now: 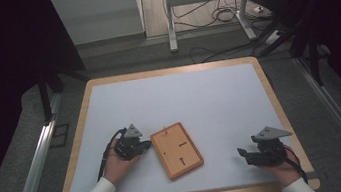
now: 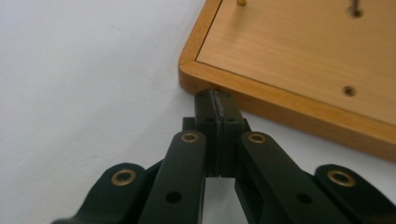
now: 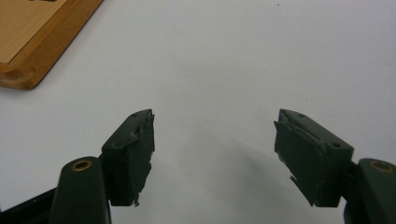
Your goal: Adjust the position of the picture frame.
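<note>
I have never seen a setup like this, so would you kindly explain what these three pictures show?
A person sits at a table covered in white, holding a hand-held two-jaw tool in each hand. The high view looks down from above; each of the other two comes from a camera riding on one tool. The left tool has its jaws shut with nothing between them, their tips at the edge of a wooden board. The right tool rests apart, jaws open and empty. Nothing is held.

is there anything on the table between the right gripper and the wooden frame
Nothing visible. The right gripper, jaws open, sits apart from the wooden frame, with bare white table between them. The left gripper is shut at the frame's opposite edge.
</note>
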Available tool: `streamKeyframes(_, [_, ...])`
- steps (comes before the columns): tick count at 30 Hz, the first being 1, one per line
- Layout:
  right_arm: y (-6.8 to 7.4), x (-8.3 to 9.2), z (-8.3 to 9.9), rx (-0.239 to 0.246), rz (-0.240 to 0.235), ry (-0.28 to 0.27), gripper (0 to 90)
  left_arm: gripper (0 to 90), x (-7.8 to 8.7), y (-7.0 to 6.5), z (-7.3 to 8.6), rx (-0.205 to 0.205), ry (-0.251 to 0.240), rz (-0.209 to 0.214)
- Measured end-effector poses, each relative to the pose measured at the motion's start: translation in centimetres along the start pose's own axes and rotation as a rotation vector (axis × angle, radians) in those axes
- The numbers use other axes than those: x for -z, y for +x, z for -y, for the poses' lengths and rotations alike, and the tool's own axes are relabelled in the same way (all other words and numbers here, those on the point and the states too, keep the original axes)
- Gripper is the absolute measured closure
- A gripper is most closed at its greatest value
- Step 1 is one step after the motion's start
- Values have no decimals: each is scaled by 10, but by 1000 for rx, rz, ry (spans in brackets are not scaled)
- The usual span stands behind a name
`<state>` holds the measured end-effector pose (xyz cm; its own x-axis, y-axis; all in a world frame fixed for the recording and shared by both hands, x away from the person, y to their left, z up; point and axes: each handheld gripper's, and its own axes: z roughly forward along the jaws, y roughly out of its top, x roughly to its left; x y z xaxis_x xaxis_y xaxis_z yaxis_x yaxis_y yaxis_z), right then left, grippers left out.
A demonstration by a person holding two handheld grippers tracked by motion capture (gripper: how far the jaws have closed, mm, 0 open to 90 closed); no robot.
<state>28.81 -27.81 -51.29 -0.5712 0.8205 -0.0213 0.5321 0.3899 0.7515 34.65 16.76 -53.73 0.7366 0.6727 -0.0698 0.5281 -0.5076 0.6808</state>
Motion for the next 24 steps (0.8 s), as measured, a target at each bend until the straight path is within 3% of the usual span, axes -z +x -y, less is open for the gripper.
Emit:
streamKeyframes(20, [-1, -2, 0, -9, 1, 8, 290, 898, -15, 6, -19, 5, -15, -4])
streamKeyframes(24, [-1, -1, -1, -10, -1, 4, 290, 897, -20, 9, -25, 26, -25, 12])
